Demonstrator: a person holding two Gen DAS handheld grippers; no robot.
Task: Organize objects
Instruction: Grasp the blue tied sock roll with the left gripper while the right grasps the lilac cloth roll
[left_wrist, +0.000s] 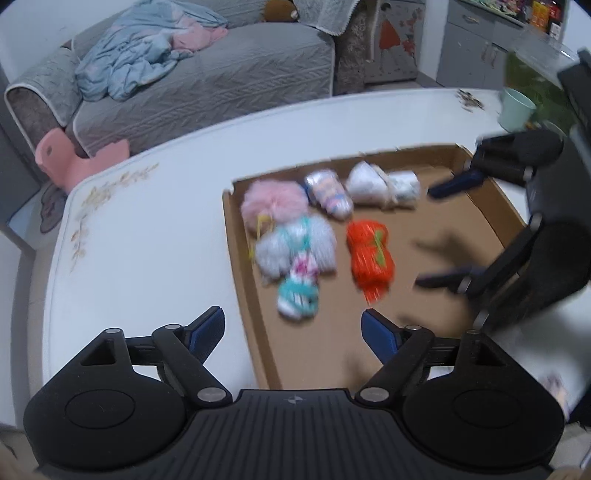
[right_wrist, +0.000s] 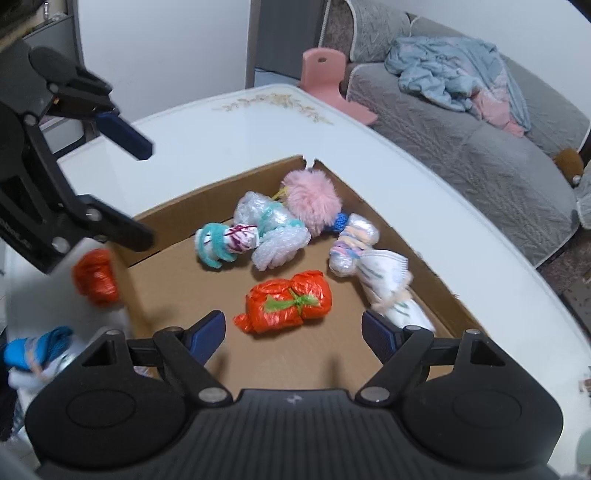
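Now I have both grippers tilted down over the cardboard tray (right_wrist: 177, 206), the left gripper (left_wrist: 293, 326) and right gripper (right_wrist: 293, 326) spread wide, empty. Bundles, the orange bundle (right_wrist: 286, 301) included, lie inside; the left view is motion-blurred.

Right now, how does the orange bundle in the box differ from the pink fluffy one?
The orange bundle is crinkly plastic tied with a green string; the pink fluffy ball is soft fur. The orange one is oblong and lies near the box's middle; the pink one is round and sits at the far corner. Both lie in the cardboard box.
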